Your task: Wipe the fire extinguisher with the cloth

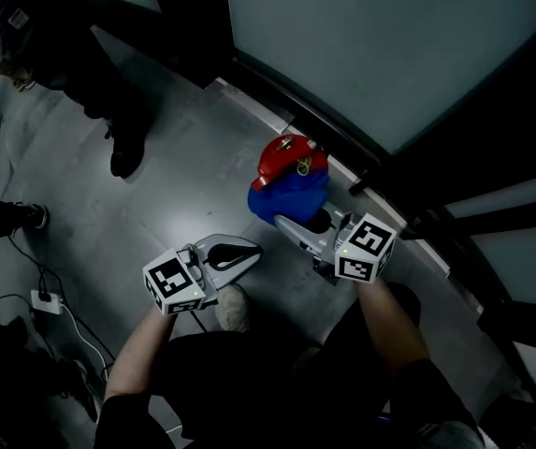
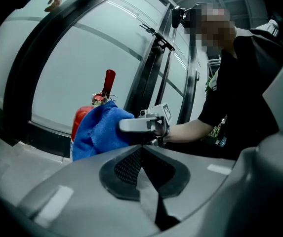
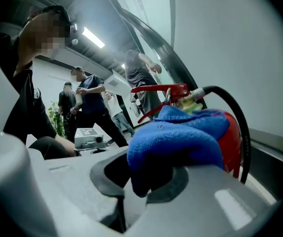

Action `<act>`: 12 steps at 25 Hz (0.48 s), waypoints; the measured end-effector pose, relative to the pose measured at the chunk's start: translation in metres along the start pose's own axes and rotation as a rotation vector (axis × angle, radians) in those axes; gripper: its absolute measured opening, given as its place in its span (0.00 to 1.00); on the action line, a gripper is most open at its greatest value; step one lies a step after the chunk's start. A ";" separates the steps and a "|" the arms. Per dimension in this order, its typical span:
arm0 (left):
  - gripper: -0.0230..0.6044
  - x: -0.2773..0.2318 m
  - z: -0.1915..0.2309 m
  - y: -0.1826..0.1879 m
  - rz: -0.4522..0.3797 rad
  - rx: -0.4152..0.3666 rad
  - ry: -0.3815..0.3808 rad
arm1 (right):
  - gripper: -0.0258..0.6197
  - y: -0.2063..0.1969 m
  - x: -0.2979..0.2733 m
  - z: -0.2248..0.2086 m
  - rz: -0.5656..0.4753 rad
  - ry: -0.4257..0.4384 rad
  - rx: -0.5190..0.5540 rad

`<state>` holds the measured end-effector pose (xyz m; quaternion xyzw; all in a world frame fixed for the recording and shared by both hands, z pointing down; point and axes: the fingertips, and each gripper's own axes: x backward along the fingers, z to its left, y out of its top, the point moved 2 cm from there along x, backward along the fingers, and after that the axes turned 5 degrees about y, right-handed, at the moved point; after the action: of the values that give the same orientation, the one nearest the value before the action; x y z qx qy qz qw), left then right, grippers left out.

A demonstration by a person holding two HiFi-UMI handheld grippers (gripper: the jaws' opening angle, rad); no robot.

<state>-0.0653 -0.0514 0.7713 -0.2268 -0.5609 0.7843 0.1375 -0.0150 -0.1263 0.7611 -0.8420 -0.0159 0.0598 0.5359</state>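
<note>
Right gripper view shows the blue cloth [image 3: 181,137] pinched between the closed fingers of the right gripper [image 3: 146,184]. A fold is clamped at the tips, while the rest is bunched above and ahead of them. Just beyond the fingers, the red fire extinguisher [image 3: 232,142] is stood upright. The cloth is draped against its shoulder, below the lever [image 3: 161,89] and beside the black hose [image 3: 240,117]. Fabric is thus placed between the fingers and the cylinder, so that the paint is rubbed by cloth and not by hard jaws. The grip is taken on 1 edge only, which is judged to leave a loose mass free to mould round the curved body. The left gripper [image 1: 239,253] is held low over the floor [image 1: 183,185], well to the left of the right fingers and apart from the extinguisher. Its 2 fingers are closed together with nothing between them. It is judged to be parked out of the way, since the cylinder looks heavy enough to stand unbraced. Wiping is judged to be concentrated near the top, with the lower body not yet reached.
</note>
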 end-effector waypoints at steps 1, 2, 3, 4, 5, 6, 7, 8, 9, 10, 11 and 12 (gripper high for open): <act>0.05 -0.001 -0.001 -0.003 -0.001 0.009 -0.001 | 0.13 -0.005 -0.001 0.000 -0.006 -0.002 -0.027; 0.05 -0.002 -0.002 -0.006 -0.001 0.018 -0.004 | 0.13 -0.009 -0.002 -0.001 -0.012 -0.008 -0.057; 0.05 -0.003 -0.004 -0.009 -0.001 0.025 -0.008 | 0.13 -0.015 -0.002 -0.002 -0.019 -0.015 -0.088; 0.05 -0.004 -0.005 -0.012 0.000 0.030 -0.012 | 0.13 -0.020 -0.003 -0.003 -0.028 -0.023 -0.120; 0.05 -0.004 -0.006 -0.014 -0.001 0.035 -0.015 | 0.13 -0.026 -0.003 -0.005 -0.038 -0.031 -0.156; 0.05 -0.004 -0.006 -0.015 -0.002 0.039 -0.016 | 0.13 -0.032 -0.004 -0.008 -0.048 -0.038 -0.194; 0.05 -0.005 -0.006 -0.016 -0.001 0.045 -0.017 | 0.13 -0.038 -0.004 -0.011 -0.055 -0.047 -0.229; 0.05 -0.005 -0.006 -0.017 -0.001 0.050 -0.017 | 0.13 -0.043 -0.005 -0.015 -0.061 -0.056 -0.259; 0.05 -0.005 -0.006 -0.019 -0.001 0.054 -0.017 | 0.13 -0.049 -0.007 -0.018 -0.065 -0.066 -0.288; 0.05 -0.006 -0.005 -0.021 0.000 0.057 -0.017 | 0.13 -0.055 -0.008 -0.022 -0.068 -0.076 -0.317; 0.05 -0.006 -0.005 -0.024 0.001 0.061 -0.017 | 0.13 -0.061 -0.009 -0.026 -0.072 -0.086 -0.347; 0.05 -0.007 -0.006 -0.026 0.004 0.064 -0.018 | 0.13 -0.067 -0.010 -0.030 -0.075 -0.095 -0.375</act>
<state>-0.0577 -0.0413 0.7954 -0.2163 -0.5361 0.8042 0.1380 -0.0189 -0.1263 0.8350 -0.9222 -0.0831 0.0754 0.3701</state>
